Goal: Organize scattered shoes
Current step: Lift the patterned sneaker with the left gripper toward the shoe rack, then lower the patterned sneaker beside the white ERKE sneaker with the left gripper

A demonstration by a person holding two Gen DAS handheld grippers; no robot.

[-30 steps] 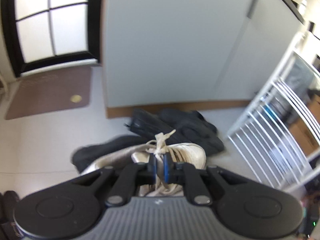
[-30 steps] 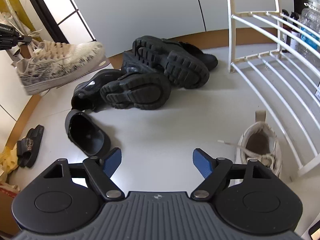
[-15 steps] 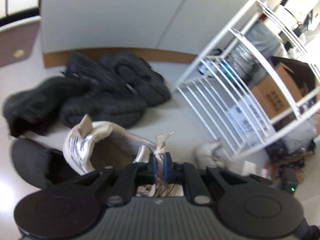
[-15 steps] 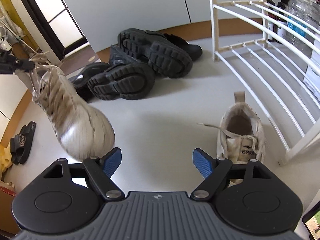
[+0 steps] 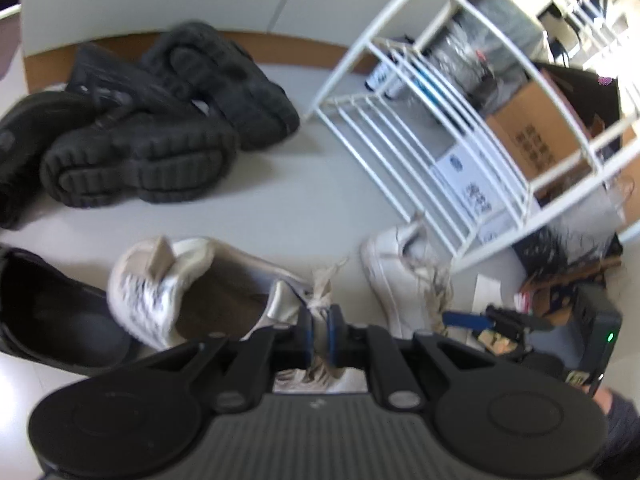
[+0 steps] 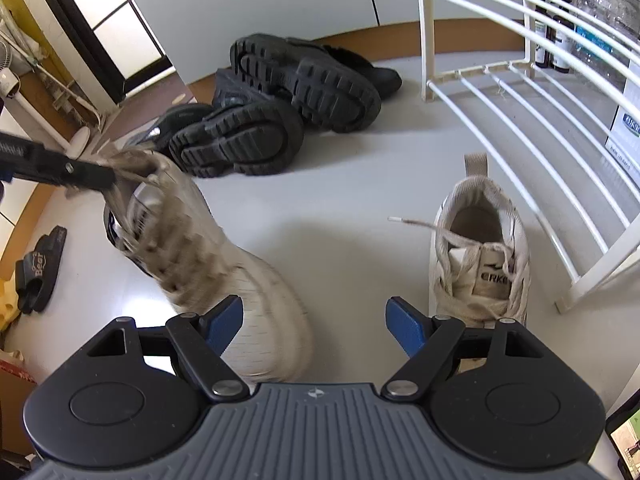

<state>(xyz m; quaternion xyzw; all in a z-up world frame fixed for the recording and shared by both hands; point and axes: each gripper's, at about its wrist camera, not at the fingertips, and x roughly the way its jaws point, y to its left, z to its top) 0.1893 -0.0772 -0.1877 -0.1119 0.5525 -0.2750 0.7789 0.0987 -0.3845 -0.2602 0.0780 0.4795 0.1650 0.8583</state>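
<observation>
1. Two white lace-up sneakers are in play. The left gripper (image 5: 318,334) has its jaws clenched on the knotted laces of one worn white mesh sneaker (image 6: 208,264), which hangs toe-down with the toe at or just above the pale grey floor (image 6: 340,200), in front of the pile of black chunky-soled shoes (image 6: 276,108).
2. Its mate, a white sneaker with a loose lace (image 6: 480,252), stands upright on the floor beside the front corner of the white wire shoe rack (image 6: 532,120), heel toward the rack.
3. The right gripper (image 6: 314,326) hovers over the floor between the two sneakers, jaws released and wide, holding nothing.
4. Handling, as a judgement: the sneaker looks light and soft-sided, so a lace hold lets it swing and twist, and the blur on it suggests just that. Laces can slip or come untied. A firmer hold would be the padded heel collar or the tongue, where the upper is thick enough to pinch.
5. A black slip-on clog (image 5: 52,316) lies just beside the hanging sneaker's heel, and a black sandal (image 6: 38,268) lies well apart.
</observation>
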